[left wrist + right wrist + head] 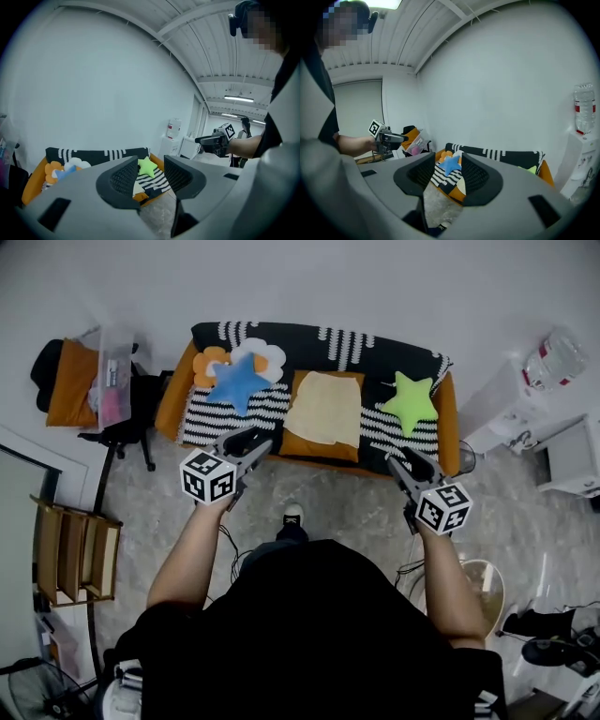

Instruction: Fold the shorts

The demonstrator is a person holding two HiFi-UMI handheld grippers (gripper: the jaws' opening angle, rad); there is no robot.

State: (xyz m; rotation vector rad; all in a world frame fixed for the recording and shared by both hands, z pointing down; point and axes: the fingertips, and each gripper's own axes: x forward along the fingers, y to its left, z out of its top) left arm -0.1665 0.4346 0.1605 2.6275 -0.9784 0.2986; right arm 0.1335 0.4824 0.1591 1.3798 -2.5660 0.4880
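Note:
The shorts [325,407], pale yellow, lie flat on the orange seat of the sofa [180,381], between striped black-and-white covers. My left gripper [255,448] hovers in front of the sofa's edge, left of the shorts, its jaws open and empty. My right gripper [401,465] hangs at the right front of the sofa, also open with nothing between its jaws. In the left gripper view the left gripper [151,174] frames a green star cushion [147,166]. In the right gripper view the right gripper [447,173] frames a blue star cushion [451,164] and a corner of the shorts [461,185].
A blue star cushion [236,381] and a flower cushion [262,354] lie on the sofa's left, a green star cushion [411,399] on its right. A chair with a clear box [112,381] stands left, a wooden shelf [75,554] nearer. A water dispenser [553,362] is at right.

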